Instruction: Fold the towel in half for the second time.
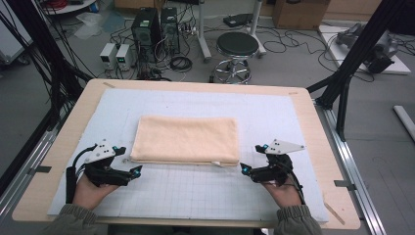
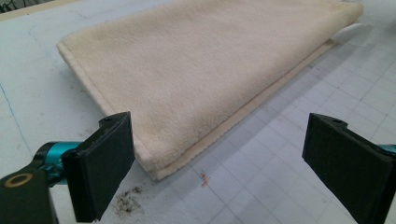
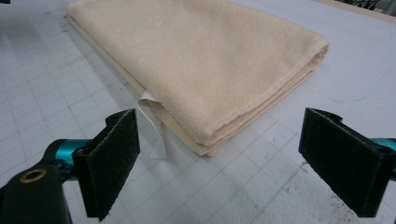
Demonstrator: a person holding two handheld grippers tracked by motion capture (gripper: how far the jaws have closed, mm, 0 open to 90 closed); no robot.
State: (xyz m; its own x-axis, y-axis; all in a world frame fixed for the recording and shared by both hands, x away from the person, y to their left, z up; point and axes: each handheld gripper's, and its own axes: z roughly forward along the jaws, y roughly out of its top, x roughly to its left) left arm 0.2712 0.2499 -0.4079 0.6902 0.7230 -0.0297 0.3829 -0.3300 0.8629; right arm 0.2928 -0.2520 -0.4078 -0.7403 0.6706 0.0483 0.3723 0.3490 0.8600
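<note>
Now both the left gripper (image 1: 138, 170) and right gripper (image 1: 243, 169) hover with jaws apart at the near corners of the folded beige towel (image 1: 186, 139) lying mid-mat, apparently about to pinch those corners.

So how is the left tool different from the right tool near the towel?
The left tool sits by the near left corner of the folded towel; the right tool sits by its near right corner. A white tag sticks out of the towel close to the right tool, while none shows by the left tool. Both are black, stand open, and hold nothing.
</note>
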